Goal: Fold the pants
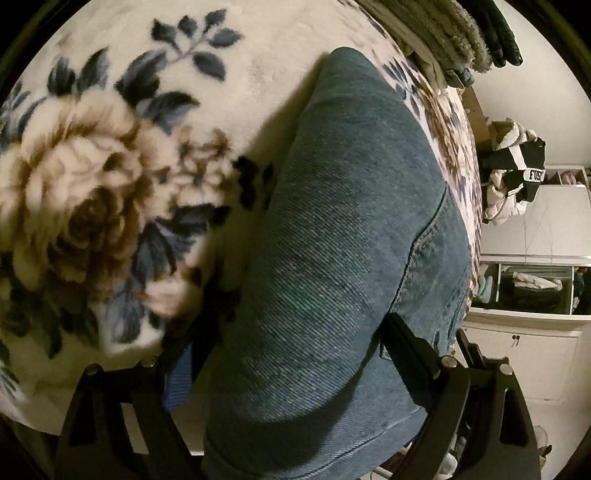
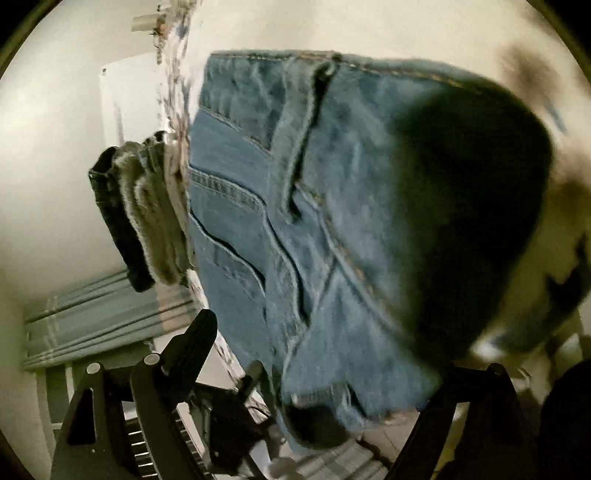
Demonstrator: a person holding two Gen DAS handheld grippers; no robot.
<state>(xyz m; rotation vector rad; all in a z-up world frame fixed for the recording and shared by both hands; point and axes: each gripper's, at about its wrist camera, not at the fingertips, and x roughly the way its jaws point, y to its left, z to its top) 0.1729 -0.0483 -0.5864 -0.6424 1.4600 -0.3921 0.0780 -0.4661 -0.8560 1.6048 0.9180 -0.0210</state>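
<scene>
Blue denim pants point(image 1: 332, 240) lie on a cream blanket with a flower print point(image 1: 110, 166). In the left wrist view my left gripper point(image 1: 291, 354) has the denim bunched between its two black fingers point(image 1: 406, 343), which stand well apart around the cloth. In the right wrist view the pants' waistband end, with seams and pocket point(image 2: 314, 221), fills the frame, partly in dark shadow. My right gripper point(image 2: 325, 365) has the denim running between its fingers point(image 2: 192, 347); the right finger is hidden behind the cloth.
A stack of folded clothes point(image 1: 443, 33) sits at the far end of the bed and also shows in the right wrist view point(image 2: 140, 214). The bed edge point(image 1: 472, 184) is at the right, with clothing on a rack point(image 1: 513, 173) and white cabinets point(image 1: 524, 339) beyond.
</scene>
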